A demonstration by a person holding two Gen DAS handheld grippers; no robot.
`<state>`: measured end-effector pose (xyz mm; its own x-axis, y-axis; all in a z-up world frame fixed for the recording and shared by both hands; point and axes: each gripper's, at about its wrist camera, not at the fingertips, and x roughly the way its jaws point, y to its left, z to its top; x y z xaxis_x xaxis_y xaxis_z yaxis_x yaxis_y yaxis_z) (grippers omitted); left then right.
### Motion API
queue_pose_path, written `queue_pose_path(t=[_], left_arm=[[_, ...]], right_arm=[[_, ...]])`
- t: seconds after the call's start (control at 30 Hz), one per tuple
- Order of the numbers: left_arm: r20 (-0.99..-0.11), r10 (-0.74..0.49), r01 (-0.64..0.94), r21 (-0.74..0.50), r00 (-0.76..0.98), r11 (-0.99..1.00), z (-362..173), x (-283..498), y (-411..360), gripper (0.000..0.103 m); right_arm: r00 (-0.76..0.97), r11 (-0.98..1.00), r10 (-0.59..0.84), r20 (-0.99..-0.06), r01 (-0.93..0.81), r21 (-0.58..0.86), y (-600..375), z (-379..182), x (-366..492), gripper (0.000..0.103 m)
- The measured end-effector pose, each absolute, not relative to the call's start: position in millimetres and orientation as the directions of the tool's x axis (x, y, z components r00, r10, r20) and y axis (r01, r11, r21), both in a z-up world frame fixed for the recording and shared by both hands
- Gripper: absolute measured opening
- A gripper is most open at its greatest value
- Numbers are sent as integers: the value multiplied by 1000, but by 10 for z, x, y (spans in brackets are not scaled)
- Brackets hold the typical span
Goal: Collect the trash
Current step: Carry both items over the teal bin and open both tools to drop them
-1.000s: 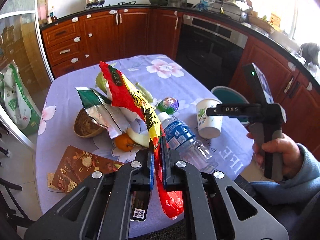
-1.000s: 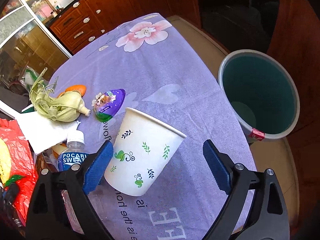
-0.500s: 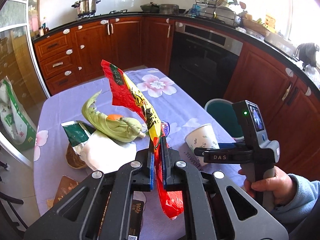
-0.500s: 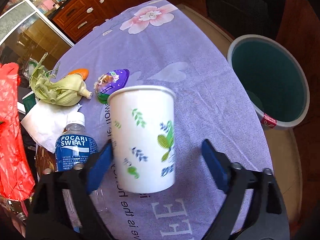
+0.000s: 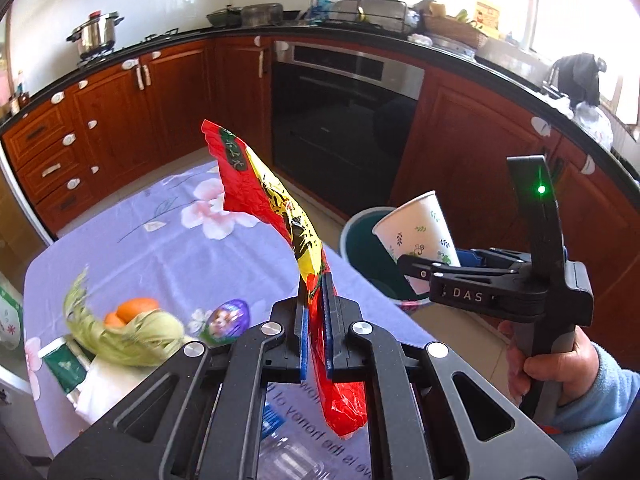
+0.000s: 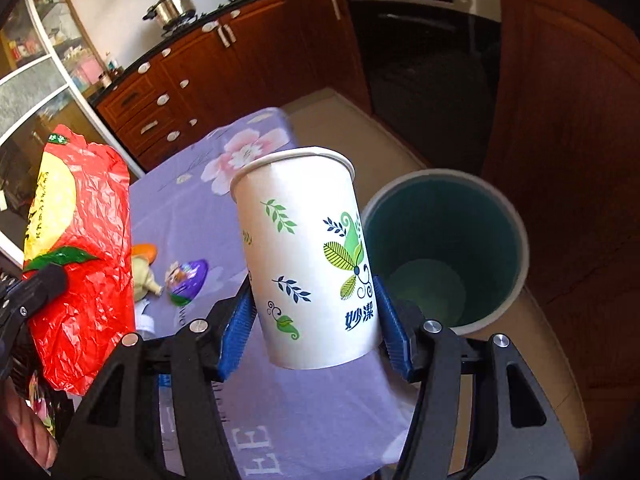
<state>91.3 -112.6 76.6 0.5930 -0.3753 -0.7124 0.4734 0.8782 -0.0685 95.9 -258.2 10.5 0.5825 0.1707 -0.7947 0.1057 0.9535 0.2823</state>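
From the left wrist, the left gripper point(image 5: 314, 320) has its blue pads pinched tight on a crumpled red and yellow wrapper point(image 5: 276, 204), which sticks up above the jaws and hangs in a red fold below them. Beyond it, past the table edge, stands the green bin point(image 5: 362, 252) on the floor; the right gripper point(image 5: 452, 268), carried by a hand point(image 5: 548, 364) in a blue sleeve, holds a paper cup point(image 5: 420, 228) just over the bin's near rim. Left of the bin, on the purple tablecloth point(image 5: 160, 240), lie a corn husk point(image 5: 132, 328), an orange point(image 5: 128, 308) and a purple egg-shaped toy point(image 5: 228, 316). From the right wrist, the right gripper point(image 6: 316, 320) clamps the paper cup point(image 6: 304, 256) at its lower half, pads pressing both sides, cup upright and lifted clear of the table, with the bin point(image 6: 512, 216) just to its right and lower. Both pieces seem mid-carry toward the bin. Next, each should be brought over the opening before the jaws let go; the light wrapper may drift.
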Motion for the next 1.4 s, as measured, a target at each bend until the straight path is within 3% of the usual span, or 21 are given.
queue_pose_path(t=[0.33, 0.77, 0.8, 0.9, 1.23, 1.37, 1.4], left_arm=[[-801, -479, 595, -199, 359, 778, 278, 1531, -2410, 6], [-888, -434, 555, -288, 150, 781, -557, 2147, -3115, 9], [-891, -428, 550, -285, 149, 785, -582, 2168, -3119, 15], [-892, -409, 531, -256, 192, 808, -587, 2201, -3060, 70], [-888, -379, 489, -218, 259, 845, -427, 2133, -2802, 94], [-886, -365, 470, -203, 285, 859, -312, 2057, -2716, 96], [-884, -364, 468, -200, 293, 861, -292, 2037, -2687, 97]], right_arm=[[573, 916, 62, -817, 292, 274, -3669, -126, 972, 56], [495, 899, 30, -868, 366, 240, -4119, -465, 1265, 57], [491, 900, 30, -871, 366, 237, -4123, -480, 1286, 57], [484, 905, 27, -875, 361, 227, -4133, -520, 1330, 57], [467, 913, 42, -883, 341, 224, -4100, -646, 1366, 58], [452, 921, 50, -891, 324, 216, -4010, -674, 1449, 58], [445, 924, 55, -894, 318, 214, -3981, -681, 1467, 67]])
